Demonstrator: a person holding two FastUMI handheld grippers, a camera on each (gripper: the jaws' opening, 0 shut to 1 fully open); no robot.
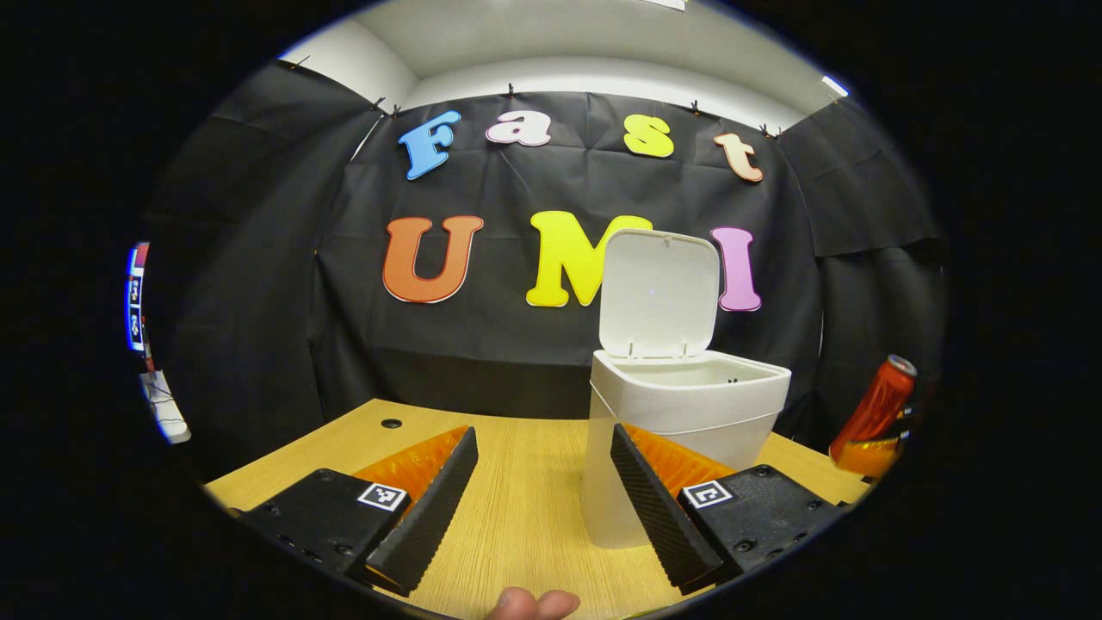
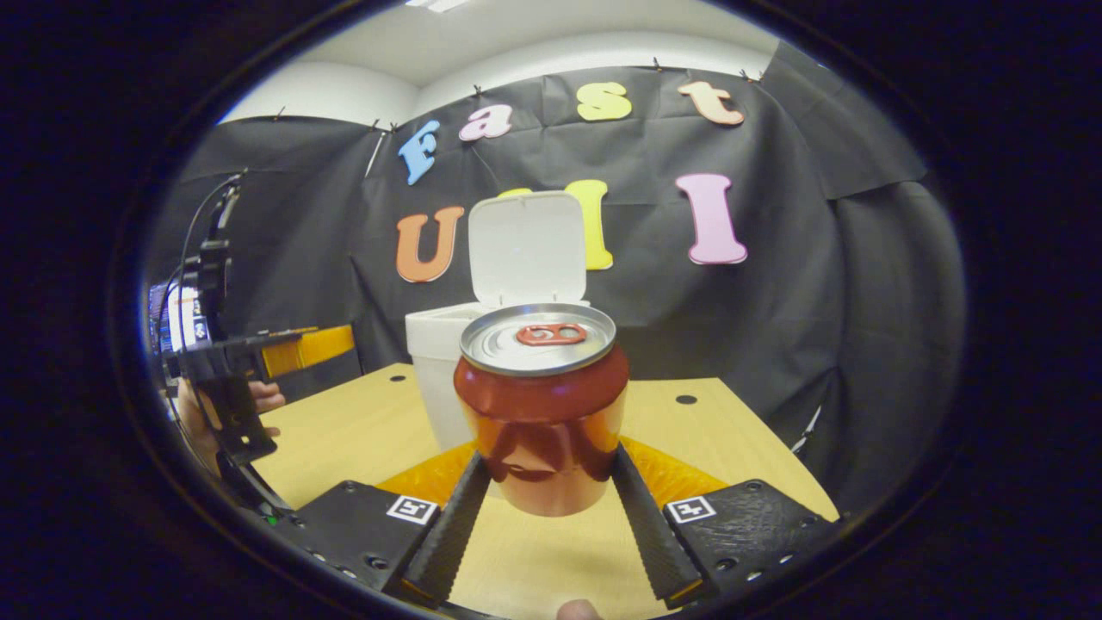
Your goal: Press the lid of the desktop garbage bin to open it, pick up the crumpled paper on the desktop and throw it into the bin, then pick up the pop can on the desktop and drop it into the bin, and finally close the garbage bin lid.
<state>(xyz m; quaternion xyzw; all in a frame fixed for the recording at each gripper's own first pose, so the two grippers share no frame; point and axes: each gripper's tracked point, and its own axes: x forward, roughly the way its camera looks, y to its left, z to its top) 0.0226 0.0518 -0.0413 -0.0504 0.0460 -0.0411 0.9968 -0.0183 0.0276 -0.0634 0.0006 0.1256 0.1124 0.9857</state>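
Firstly, left gripper view: left gripper (image 1: 544,495) spread wide, holding nothing, over the pale wood-grain tabletop (image 1: 525,508). White plastic bin (image 1: 689,413) near right, lid (image 1: 659,293) upright; red metal pop can (image 1: 874,409) far right.

Right gripper view: right gripper (image 2: 551,517) clamps the can upright above the tabletop, bin just behind.

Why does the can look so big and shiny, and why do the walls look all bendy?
In the right gripper view the pop can sits close to the fisheye lens, so it bulges, and its metal mirrors the fingers. In the left gripper view the booth walls curve and the can leans at the edge.
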